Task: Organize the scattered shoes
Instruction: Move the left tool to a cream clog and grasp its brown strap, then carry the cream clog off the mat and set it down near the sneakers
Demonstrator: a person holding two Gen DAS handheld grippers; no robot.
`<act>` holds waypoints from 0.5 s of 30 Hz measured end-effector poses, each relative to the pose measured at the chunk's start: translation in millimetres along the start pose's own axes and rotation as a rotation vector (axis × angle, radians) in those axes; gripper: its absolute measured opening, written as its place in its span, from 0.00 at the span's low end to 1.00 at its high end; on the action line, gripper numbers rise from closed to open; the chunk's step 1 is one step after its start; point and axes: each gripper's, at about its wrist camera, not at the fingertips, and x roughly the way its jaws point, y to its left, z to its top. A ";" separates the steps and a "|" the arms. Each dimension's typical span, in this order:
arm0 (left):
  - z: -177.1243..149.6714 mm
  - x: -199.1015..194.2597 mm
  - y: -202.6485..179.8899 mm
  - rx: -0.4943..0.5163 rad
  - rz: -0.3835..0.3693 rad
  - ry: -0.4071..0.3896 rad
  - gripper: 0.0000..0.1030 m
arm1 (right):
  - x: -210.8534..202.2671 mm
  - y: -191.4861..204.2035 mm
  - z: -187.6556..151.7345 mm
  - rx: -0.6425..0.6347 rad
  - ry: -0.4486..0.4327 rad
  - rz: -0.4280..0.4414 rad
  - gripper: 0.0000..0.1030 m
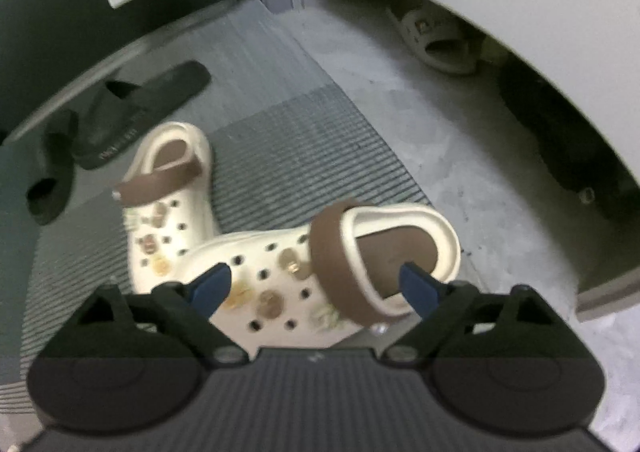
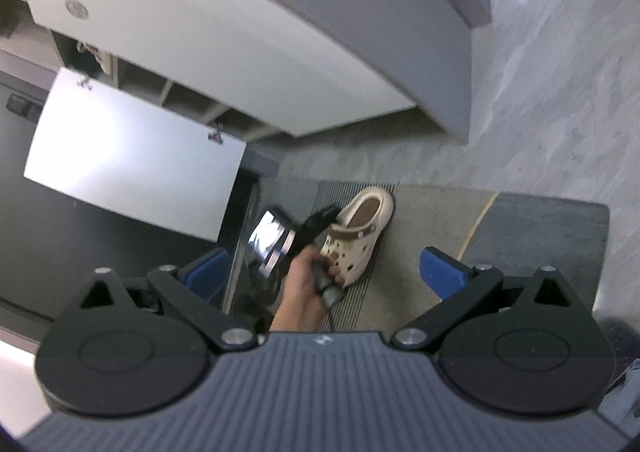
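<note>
Item one, near cream clog (image 1: 288, 276): lies across the ribbed grey mat (image 1: 288, 156) by its right edge, toe to the left, heel toward the bare floor (image 1: 400, 100). Perforated upper with round charms, brown heel strap folded forward over the instep, brown insole.

Item two, second cream clog (image 1: 168, 188): same make, stands on the mat behind the first; the two toes meet.

Item three, two black slides (image 1: 132, 112): near the mat's far left corner, one overlapping the other.

Item four, pale slide (image 1: 436, 40): off the mat, under the white shoe cabinet (image 1: 540, 12).

My left gripper (image 1: 316, 284): jaws wide, straddling the near clog; one blue pad over the toe, the other in the heel opening, neither clearly pressing.

My right gripper (image 2: 324, 272): jaws wide, nothing between them. Its view shows my left hand (image 2: 304, 284) on the other gripper's handle beside a clog
</note>
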 end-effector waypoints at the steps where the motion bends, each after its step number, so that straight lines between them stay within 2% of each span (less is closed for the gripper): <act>1: -0.2 7.7 -3.1 0.015 0.018 0.014 0.85 | 4.6 1.5 0.3 0.001 0.004 -0.003 1.00; 2: -0.6 15.6 -6.2 0.032 0.041 0.030 0.80 | 8.7 4.1 0.0 -0.005 0.004 -0.008 1.00; 3: -4.1 21.3 -11.4 0.069 0.070 0.001 0.81 | 11.1 5.6 0.2 -0.009 0.005 -0.011 1.00; 5: -7.4 22.3 -16.6 0.105 0.088 -0.036 0.74 | 16.3 8.4 -2.1 -0.011 0.012 -0.013 1.00; 6: -9.6 20.7 -18.0 0.113 0.089 -0.054 0.66 | 17.2 9.0 -3.1 -0.009 0.015 -0.013 1.00; 8: -11.2 14.8 -19.7 0.123 0.081 -0.066 0.55 | 19.9 11.2 -5.8 -0.008 0.014 -0.023 1.00; 14: -20.2 -6.4 -1.7 0.141 -0.002 -0.019 0.46 | 19.8 25.6 -20.5 -0.049 0.006 0.000 1.00; 15: -22.1 -11.5 1.4 0.144 -0.016 -0.014 0.26 | 19.2 28.1 -23.8 -0.058 0.008 0.005 1.00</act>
